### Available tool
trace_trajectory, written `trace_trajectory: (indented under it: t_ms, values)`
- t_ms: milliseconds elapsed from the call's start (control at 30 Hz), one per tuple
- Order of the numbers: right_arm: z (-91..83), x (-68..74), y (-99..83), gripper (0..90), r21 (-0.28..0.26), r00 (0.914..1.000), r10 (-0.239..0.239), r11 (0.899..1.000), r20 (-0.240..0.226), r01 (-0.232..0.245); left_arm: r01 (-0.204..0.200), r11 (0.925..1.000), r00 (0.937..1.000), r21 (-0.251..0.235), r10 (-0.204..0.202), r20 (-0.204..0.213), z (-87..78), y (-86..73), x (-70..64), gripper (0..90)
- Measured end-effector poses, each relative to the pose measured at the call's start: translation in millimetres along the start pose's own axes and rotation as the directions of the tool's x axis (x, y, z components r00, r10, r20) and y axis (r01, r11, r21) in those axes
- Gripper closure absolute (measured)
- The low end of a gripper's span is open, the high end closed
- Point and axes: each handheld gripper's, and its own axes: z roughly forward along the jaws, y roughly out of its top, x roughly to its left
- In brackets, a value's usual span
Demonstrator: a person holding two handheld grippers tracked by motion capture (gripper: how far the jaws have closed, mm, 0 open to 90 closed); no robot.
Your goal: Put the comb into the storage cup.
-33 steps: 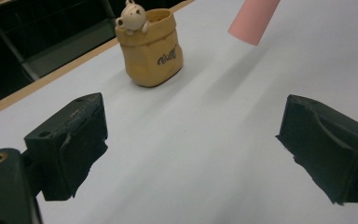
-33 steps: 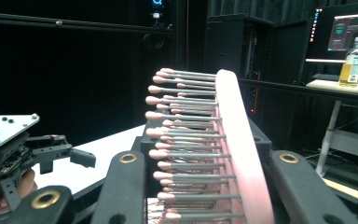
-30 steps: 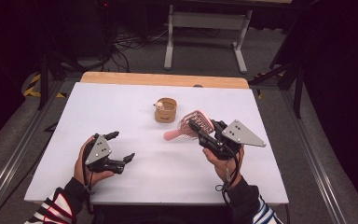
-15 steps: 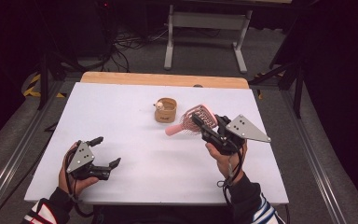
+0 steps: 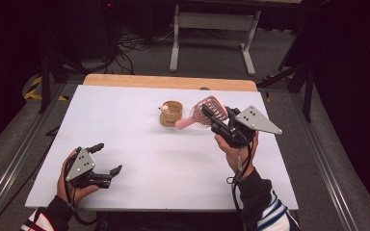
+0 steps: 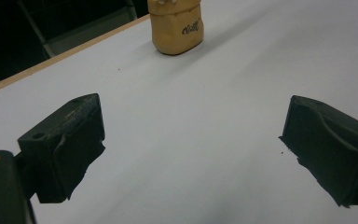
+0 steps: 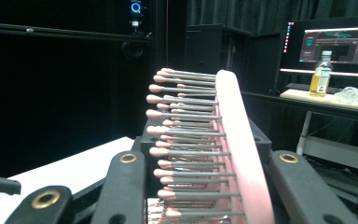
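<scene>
A pink hairbrush (image 5: 206,109) with grey, pink-tipped bristles is held off the white table (image 5: 139,178), its handle pointing left toward a small tan cup (image 5: 172,113). My right gripper (image 5: 213,118) is shut on the brush head. In the right gripper view the hairbrush (image 7: 235,140) stands edge-on between the jaws of the right gripper (image 7: 209,191), bristles to the left. My left gripper (image 5: 108,157) rests open near the table's front left corner, holding nothing. In the left gripper view the tan cup (image 6: 176,25) with dark writing stands well beyond the wide-apart jaws of the left gripper (image 6: 193,144).
A wooden strip (image 5: 168,82) runs along the table's far edge, with a grey metal stand (image 5: 212,21) and cables on the floor behind it. A lit monitor (image 7: 331,42) and a bottle (image 7: 323,72) on a desk appear far off in the right gripper view.
My left gripper has drawn back toward the front left corner, still open. My right gripper has carried the hairbrush up, farther away and a little to the right.
</scene>
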Motion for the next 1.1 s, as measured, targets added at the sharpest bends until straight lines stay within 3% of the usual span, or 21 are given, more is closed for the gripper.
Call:
trace_trajectory:
  t_ms: [900, 1100]
  values:
    - [31.9, -12.9, 18.3, 62.8, 0.013, 0.9992, -0.008, 1.000, 0.038, 0.008, 0.001, 1.0000, 1.0000, -0.008, -0.001, 0.004, 0.1, -0.4, 0.7, 6.6]
    - [39.8, -16.0, 21.9, 62.8, 0.010, 0.9979, -0.012, 1.000, 0.064, 0.012, -0.003, 1.0000, 1.0000, -0.008, 0.003, 0.006, 0.2, 0.0, 0.1, 6.6]
